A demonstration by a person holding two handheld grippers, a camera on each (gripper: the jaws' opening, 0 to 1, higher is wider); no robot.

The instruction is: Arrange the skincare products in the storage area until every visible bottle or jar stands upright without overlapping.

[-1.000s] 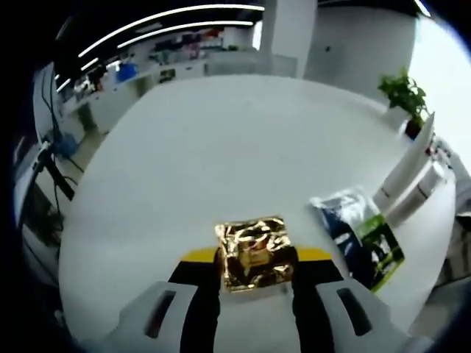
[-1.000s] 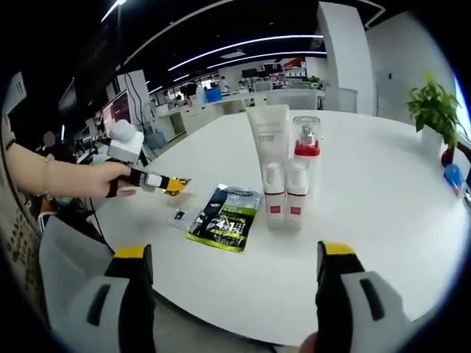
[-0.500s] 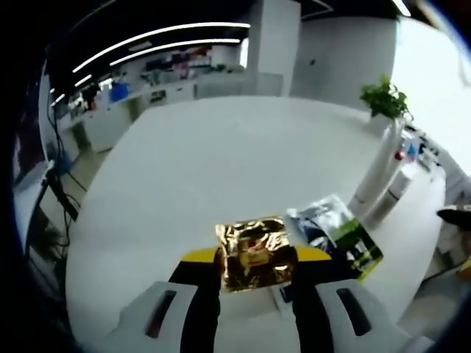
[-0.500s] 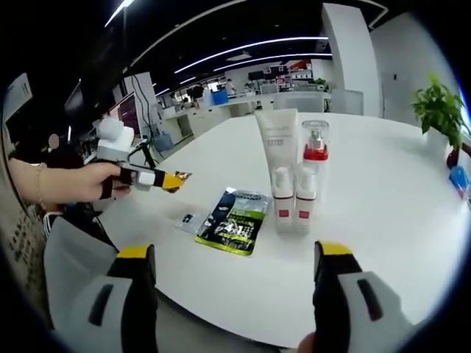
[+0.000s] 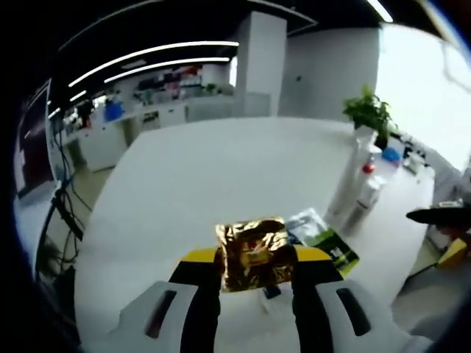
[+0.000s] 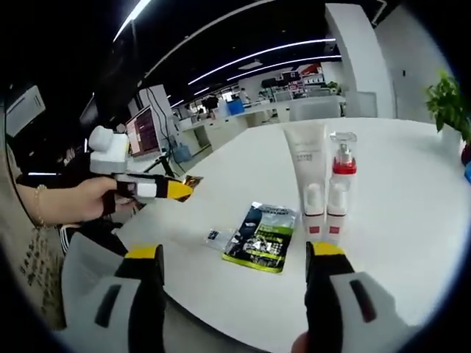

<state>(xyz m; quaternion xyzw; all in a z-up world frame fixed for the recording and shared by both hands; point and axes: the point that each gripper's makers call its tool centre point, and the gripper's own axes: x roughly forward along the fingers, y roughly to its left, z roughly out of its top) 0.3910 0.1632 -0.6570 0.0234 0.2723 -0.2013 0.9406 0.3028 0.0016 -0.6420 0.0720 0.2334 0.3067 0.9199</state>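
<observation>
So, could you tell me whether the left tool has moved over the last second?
Yes: in the right gripper view, the left tool has lifted up and away from the green sachet.

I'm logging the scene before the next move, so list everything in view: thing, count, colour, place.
Gold foil sachet: one, gold, clamped between the left gripper's jaws, above the table.
Green and black sachet: one, flat on the table, left of the bottles in the right gripper view.
Small clear packet: one, flat beside that sachet.
White tube: one, upright.
Pump bottle: one, clear with red collar, upright beside the tube.
Small white bottles: two, red labels, upright in front.
Table: one, white, round.
Potted plant: one, green, at the far edge.
Left gripper: shut on the sachet.
Right gripper: open, empty.
</observation>
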